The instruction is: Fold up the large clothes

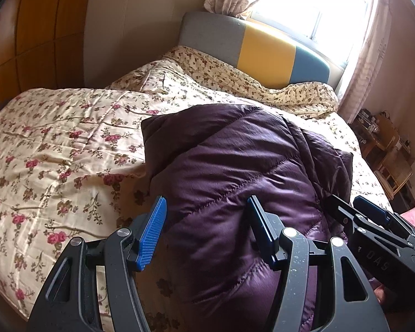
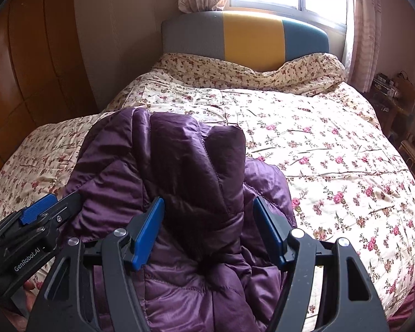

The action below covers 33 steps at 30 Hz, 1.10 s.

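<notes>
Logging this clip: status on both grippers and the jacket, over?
Left gripper open, nothing held. Right gripper open, nothing held, beside the left. Purple jacket bunched on the floral bedspread, partly folded. Nothing in the way.

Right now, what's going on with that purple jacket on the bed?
A person holds a gripper in each hand over a purple puffer jacket lying bunched and partly folded on the floral quilt. The left gripper and right gripper both hover above it with jaws apart, gripping nothing. The fold looks mid-way, not neat yet.
</notes>
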Available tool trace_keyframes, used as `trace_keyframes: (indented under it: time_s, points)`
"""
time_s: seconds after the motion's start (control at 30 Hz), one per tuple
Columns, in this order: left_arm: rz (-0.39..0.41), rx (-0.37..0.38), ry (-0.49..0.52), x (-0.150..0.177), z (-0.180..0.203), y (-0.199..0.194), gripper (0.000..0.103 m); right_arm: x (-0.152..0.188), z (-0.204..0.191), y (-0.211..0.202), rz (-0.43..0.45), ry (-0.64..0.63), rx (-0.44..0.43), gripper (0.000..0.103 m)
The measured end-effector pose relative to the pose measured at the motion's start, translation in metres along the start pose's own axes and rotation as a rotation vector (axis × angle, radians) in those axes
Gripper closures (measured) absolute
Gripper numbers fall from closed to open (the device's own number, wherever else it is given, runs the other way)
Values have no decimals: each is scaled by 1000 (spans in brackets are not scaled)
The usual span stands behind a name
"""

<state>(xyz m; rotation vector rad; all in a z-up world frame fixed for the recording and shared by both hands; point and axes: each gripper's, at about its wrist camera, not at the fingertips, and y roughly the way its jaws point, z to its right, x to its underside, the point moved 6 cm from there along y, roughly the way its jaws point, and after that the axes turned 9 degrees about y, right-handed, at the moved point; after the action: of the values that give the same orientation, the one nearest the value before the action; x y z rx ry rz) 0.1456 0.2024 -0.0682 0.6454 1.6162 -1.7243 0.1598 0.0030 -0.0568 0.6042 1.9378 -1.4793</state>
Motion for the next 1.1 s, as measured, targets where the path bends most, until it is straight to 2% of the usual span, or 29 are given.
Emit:
trace_keyframes:
  time_s: [0.4,0.67,1.1]
  points:
    - [-4,-7,48,-14,6,15,43,-16,-5,11,-17,-16,69,38]
    - [-9,-8,88,-17,10,26,43,-16,-6,34,-28,-129,200,46]
    - [-40,13,147,-23,27,53,43,-7,20,81,-100,-149,244,45]
